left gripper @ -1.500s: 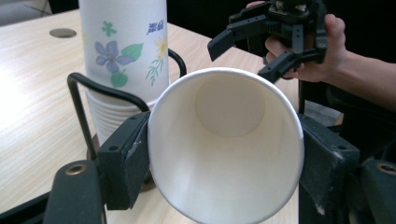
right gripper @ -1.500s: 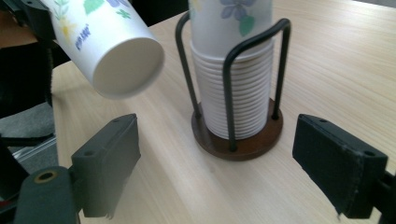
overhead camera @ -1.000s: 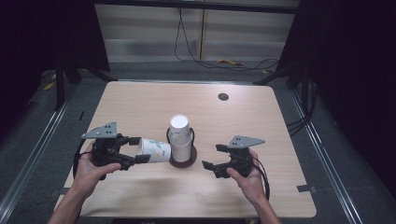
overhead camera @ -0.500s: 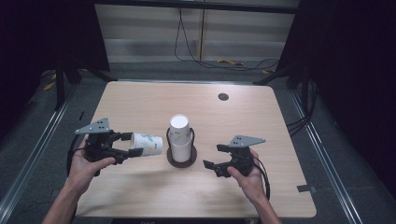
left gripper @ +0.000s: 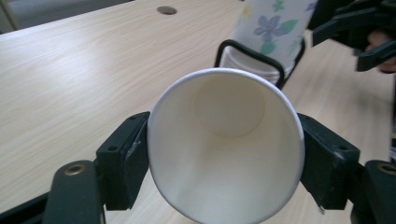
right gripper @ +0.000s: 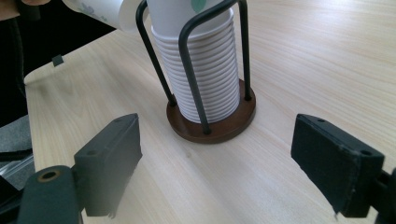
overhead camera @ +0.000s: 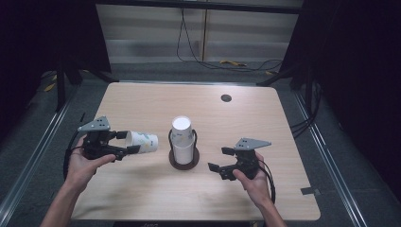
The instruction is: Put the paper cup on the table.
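paper cup [overhead camera: 142, 141] lies on its side between the jaws of the left gripper [overhead camera: 122, 143], off the table [overhead camera: 265, 123] and to the left of the cup stack [overhead camera: 182, 139]. in the left gripper view the cup [left gripper: 226, 144] shows its open mouth toward the camera, with both black jaws pressed against its rim on either side, so this gripper is clamped on the cup. the stack of cups stands upside down in a black wire holder [overhead camera: 183, 158] on a round brown base near the middle of the table; flower print shows on the top cup [left gripper: 275, 28]. the right gripper [overhead camera: 226, 161] sits low over the table just right of the holder, its jaws spread wide with nothing between them. in the right gripper view the stack [right gripper: 201, 70] and the wire holder [right gripper: 212, 116] stand ahead of the parted jaws, apart from them. a small dark hole [overhead camera: 226, 98] marks the far right part of the table.
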`<act>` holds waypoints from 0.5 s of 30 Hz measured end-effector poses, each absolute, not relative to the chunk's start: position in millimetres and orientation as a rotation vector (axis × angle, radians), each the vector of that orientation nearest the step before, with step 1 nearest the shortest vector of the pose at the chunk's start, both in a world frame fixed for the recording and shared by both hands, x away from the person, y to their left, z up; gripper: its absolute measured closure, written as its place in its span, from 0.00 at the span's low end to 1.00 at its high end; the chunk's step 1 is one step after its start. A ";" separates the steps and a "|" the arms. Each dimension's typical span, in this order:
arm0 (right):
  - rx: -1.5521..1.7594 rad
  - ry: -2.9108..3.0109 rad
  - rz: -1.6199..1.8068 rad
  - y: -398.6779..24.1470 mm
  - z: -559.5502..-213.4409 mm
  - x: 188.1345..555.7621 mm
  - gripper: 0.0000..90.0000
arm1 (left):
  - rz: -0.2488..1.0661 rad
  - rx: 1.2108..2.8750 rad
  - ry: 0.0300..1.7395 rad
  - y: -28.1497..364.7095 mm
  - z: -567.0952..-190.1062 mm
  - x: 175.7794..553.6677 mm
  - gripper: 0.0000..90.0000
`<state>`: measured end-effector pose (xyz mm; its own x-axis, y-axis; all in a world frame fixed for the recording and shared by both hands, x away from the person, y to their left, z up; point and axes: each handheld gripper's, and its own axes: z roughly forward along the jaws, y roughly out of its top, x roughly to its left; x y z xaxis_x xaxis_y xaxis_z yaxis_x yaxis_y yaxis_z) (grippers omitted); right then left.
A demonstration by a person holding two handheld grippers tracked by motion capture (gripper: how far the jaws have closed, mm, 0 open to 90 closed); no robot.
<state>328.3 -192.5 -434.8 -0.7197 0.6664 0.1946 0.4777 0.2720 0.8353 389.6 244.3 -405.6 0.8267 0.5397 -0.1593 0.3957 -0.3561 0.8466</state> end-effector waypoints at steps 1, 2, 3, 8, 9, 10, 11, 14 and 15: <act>1.072 2.342 1.429 -192.6 -434.9 328.4 0.17 | 0.185 2.002 0.695 243.9 -404.8 390.3 0.29; 1.073 2.340 1.433 -192.5 -434.8 328.5 0.17 | 0.187 2.007 0.694 244.2 -403.7 391.1 0.29; 1.073 2.340 1.432 -192.1 -434.7 328.7 0.17 | 0.188 2.002 0.700 244.2 -402.9 391.6 0.29; 1.071 2.345 1.423 -190.0 -434.2 330.0 0.17 | 0.195 2.033 0.717 243.8 -400.2 394.7 0.29; 1.069 2.344 1.422 -189.8 -433.8 329.9 0.17 | 0.196 2.041 0.723 243.1 -400.1 395.5 0.29; 1.071 2.342 1.422 -189.5 -433.1 329.5 0.17 | 0.200 2.052 0.729 242.6 -399.6 396.2 0.29; 1.071 2.341 1.420 -189.1 -432.2 328.8 0.17 | 0.197 2.063 0.731 242.8 -399.1 397.7 0.29; 1.060 2.336 1.421 -188.2 -429.6 327.9 0.17 | 0.200 2.091 0.749 241.7 -397.9 401.7 0.29; 1.056 2.332 1.422 -188.2 -429.0 328.1 0.17 | 0.210 2.110 0.746 241.6 -396.9 403.3 0.29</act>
